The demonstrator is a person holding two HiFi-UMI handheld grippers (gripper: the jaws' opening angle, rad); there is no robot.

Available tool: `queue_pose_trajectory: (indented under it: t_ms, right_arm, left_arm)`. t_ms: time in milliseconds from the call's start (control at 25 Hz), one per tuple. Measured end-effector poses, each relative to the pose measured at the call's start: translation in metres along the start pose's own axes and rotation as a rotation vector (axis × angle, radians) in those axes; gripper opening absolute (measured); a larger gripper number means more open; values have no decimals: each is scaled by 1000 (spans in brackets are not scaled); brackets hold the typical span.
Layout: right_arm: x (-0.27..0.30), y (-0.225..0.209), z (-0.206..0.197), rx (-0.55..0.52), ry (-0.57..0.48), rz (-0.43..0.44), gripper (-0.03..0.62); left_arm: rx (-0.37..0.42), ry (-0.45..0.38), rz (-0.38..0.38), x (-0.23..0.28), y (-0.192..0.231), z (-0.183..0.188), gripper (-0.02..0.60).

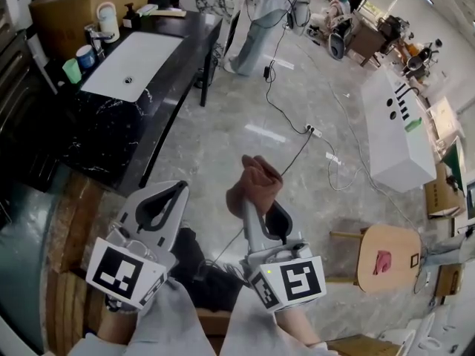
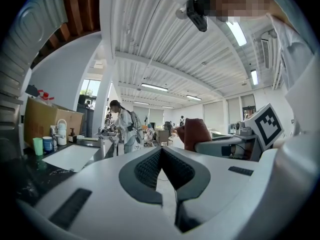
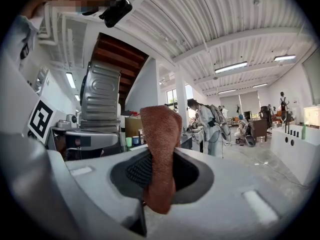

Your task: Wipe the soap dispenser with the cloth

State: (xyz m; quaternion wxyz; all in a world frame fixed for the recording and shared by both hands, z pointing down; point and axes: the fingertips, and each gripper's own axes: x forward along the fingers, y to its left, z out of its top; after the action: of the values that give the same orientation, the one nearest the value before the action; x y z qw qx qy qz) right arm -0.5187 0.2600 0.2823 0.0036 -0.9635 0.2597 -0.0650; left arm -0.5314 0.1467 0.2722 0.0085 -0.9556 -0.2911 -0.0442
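Approach step, it seems: the right gripper [image 1: 252,208] fingers pinch the cloth [image 1: 254,182], the left gripper [image 1: 180,188] fingers are pressed together empty, and the soap dispenser [image 1: 132,15] stands well apart on the dark tabletop [image 1: 111,132], so next comes closing in.

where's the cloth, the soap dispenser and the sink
cloth [image 1: 254,185]: head view, middle of the bunched brown fabric.
soap dispenser [image 1: 131,18]: head view, dark bottle body below the pump.
sink [image 1: 141,54]: head view, bare white basin floor, above the drain.
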Motion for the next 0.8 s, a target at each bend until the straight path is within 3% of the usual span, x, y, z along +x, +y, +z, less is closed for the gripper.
queue_pose_trajectory:
  t_ms: [560,720,800]
  right_arm:
    - [54,-51,4,7,3,-33,76]
    - [84,-72,4,15,15,-46,75]
    - [100,-81,4,18,22,-54,75]
  left_arm:
    - [-8,4,-83,90,18,2,3]
    - [-104,64,-85,120,31,-3,3]
    - [-83,61,-94,135,43,-5,3]
